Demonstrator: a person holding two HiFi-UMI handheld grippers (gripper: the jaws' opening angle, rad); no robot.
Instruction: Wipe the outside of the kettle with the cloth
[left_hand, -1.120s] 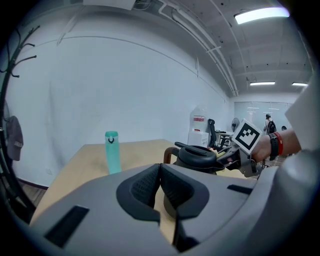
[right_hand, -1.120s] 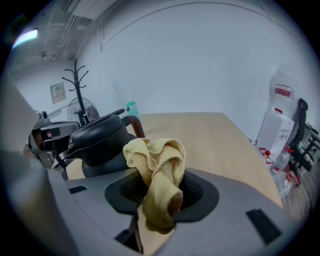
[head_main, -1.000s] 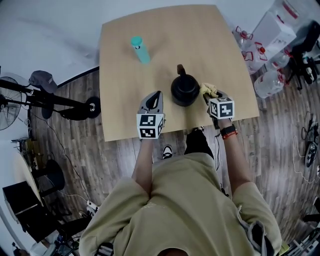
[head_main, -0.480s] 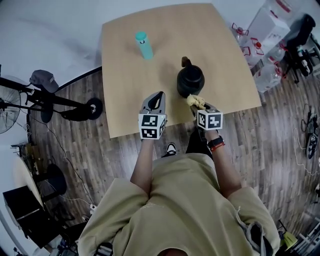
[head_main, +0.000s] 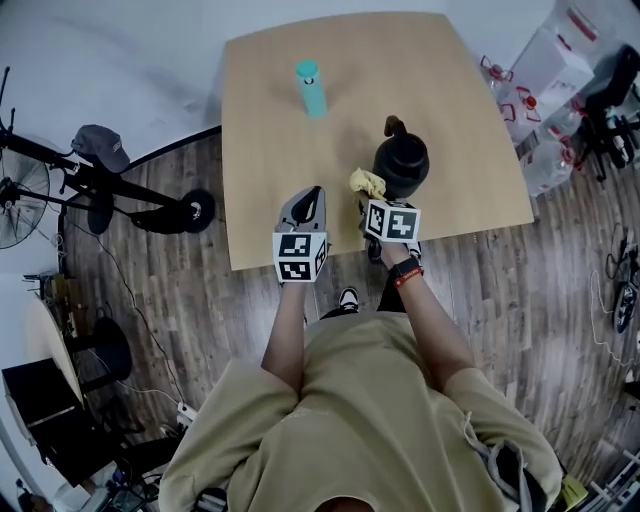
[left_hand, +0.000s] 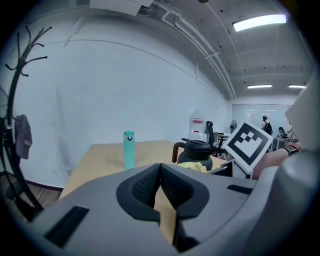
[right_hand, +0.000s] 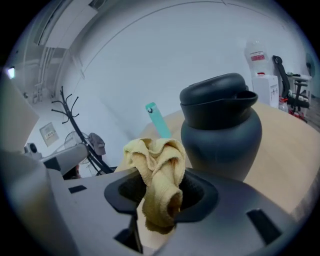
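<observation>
Right gripper (head_main: 366, 200) swung left of kettle (head_main: 402, 166), pinching crumpled yellow cloth (head_main: 367, 183); left gripper (head_main: 315, 192) closed

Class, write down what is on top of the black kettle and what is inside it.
A dark lid sits closed on the kettle. The lid covers the inside, so its contents cannot be seen.

- The kettle (head_main: 401, 165) was black and round-bellied, with a dark lid and a brown handle at its far side. It stood upright on the counter (head_main: 280, 120), near the front right corner.
- The cloth (head_main: 367, 183) was yellow and crumpled into a bunch, pinched between the jaws of the right tongs (head_main: 366, 199). It was held just left of the kettle's body; contact could not be told.
</observation>
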